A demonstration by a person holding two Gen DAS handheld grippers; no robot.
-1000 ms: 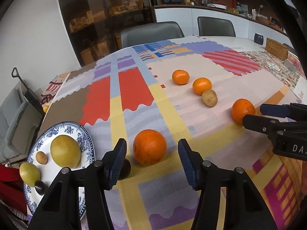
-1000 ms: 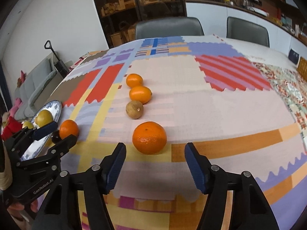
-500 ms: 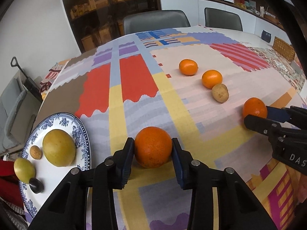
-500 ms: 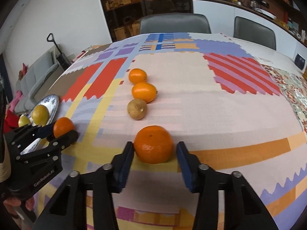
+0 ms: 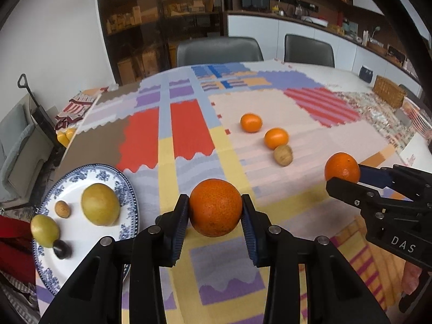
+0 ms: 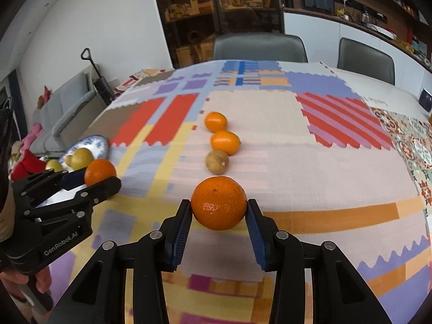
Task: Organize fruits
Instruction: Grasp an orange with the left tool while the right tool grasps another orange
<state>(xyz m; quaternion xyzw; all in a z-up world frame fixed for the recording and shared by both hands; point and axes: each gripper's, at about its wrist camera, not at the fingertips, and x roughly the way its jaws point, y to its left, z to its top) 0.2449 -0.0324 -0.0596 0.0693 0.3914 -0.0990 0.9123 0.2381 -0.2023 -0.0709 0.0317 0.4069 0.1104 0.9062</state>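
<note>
My left gripper (image 5: 215, 217) is shut on a large orange (image 5: 215, 207), held just above the patchwork tablecloth. My right gripper (image 6: 219, 216) is shut on a second orange (image 6: 219, 203), likewise lifted a little off the cloth. Each gripper shows in the other's view: the right one (image 5: 348, 174) with its orange (image 5: 341, 166) at the right, the left one (image 6: 94, 179) with its orange (image 6: 100, 171) at the left. Beyond lie two small oranges (image 5: 251, 122) (image 5: 276, 138) and a brownish round fruit (image 5: 283, 155). A blue-patterned plate (image 5: 127, 186) at the left holds a big yellow fruit (image 5: 100, 204) and smaller fruits.
Grey chairs (image 5: 218, 50) stand behind the table. A wicker basket (image 5: 388, 94) sits at the far right edge of the table. A person's hand (image 6: 40, 280) holds the left gripper. A sofa (image 6: 67, 113) and red cloth (image 5: 13, 245) lie off the table's left side.
Both grippers went from standing open around their oranges to shut on them, then rose slightly with the fruit off the cloth.
</note>
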